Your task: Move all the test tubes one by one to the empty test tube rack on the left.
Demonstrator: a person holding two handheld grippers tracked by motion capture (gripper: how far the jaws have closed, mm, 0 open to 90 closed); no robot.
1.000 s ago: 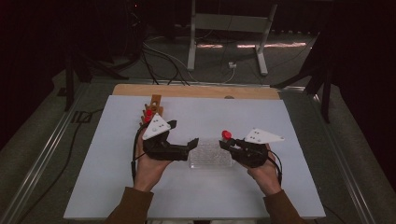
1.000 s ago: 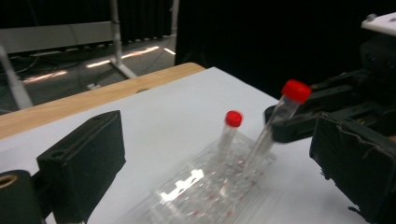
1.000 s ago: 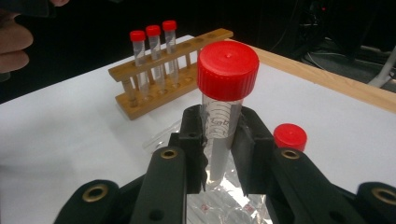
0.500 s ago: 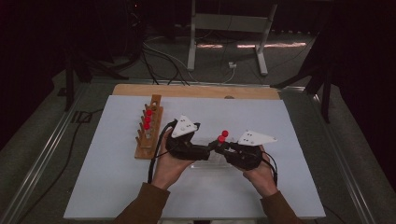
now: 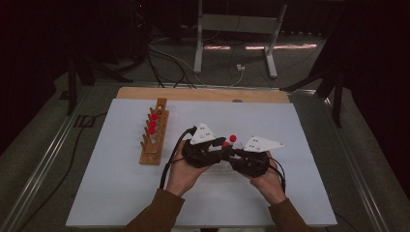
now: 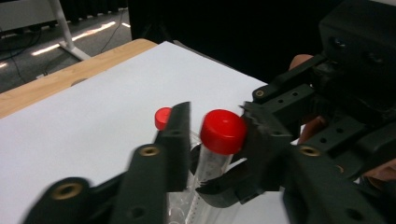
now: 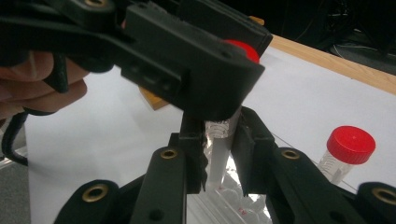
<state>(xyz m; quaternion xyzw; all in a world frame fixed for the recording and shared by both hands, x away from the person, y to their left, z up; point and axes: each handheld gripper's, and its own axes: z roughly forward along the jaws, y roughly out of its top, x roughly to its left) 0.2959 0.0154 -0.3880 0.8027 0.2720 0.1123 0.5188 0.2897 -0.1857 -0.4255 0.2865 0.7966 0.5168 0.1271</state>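
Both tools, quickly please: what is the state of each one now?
Left tool: jaws have just been closing, now shut on the red cap of the tube.
Right tool: shut on the clear tube body.

Red cap [image 6: 223, 131] on clear tube [image 6: 208, 173] — black claws, white table [image 5: 121, 164].

Both hands are coming in from the bottom edge and meeting over the middle of the white table [image 5: 111, 193]. The left gripper [image 5: 218, 151] and right gripper [image 5: 235, 153] are facing each other, tips nearly touching. Two red caps [image 5: 233, 138] are showing just beside the tips. A wooden rack [image 5: 153, 153] holding red-capped tubes [image 5: 153, 123] is standing well apart to the left.
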